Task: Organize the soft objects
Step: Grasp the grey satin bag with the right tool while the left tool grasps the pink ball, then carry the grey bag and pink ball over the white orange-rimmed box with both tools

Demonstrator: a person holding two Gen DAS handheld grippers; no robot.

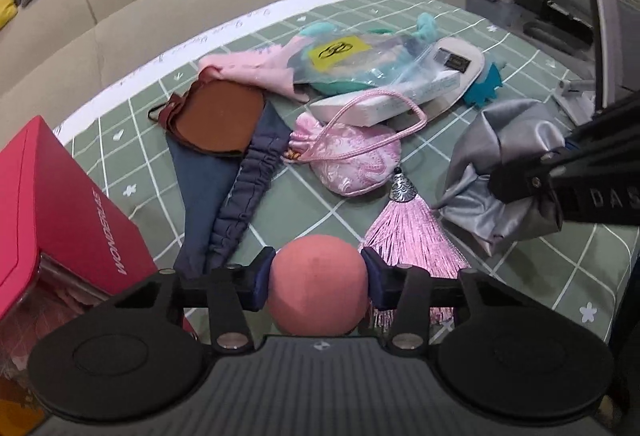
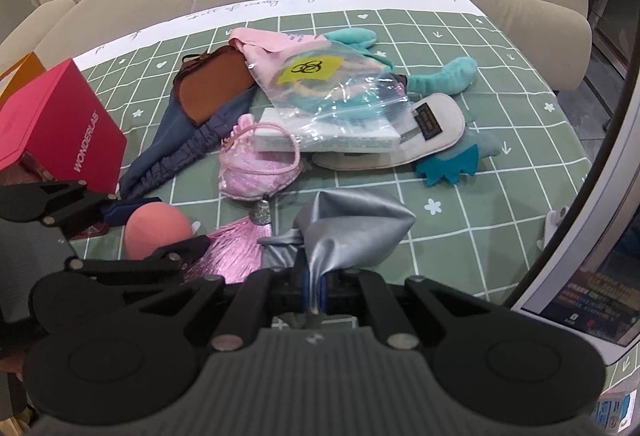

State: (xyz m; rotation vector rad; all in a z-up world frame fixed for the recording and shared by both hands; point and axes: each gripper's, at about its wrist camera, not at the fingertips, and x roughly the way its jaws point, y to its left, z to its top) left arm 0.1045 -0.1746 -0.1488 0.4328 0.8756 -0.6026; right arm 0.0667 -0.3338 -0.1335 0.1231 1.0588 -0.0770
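Note:
A salmon-pink sponge ball (image 1: 318,288) sits on the green checked cloth (image 1: 520,276), and my left gripper (image 1: 318,278) is shut on it, a blue pad pressing on each side. The right wrist view shows the same ball (image 2: 158,228) at lower left between those fingers. My right gripper (image 2: 316,288) is shut on a fold of silver satin cloth (image 2: 352,232), which bunches up ahead of it. In the left wrist view that satin cloth (image 1: 504,156) lies at the right.
Behind lie a pink brocade pouch (image 1: 352,156) with a tassel (image 1: 408,236), a blue cloth (image 1: 224,196), a brown mask (image 1: 216,116), a zip bag (image 1: 352,64), a white slipper (image 1: 452,64) and a teal plush (image 2: 444,76). A red box (image 1: 60,204) stands left; a beige sofa (image 1: 240,8) is beyond.

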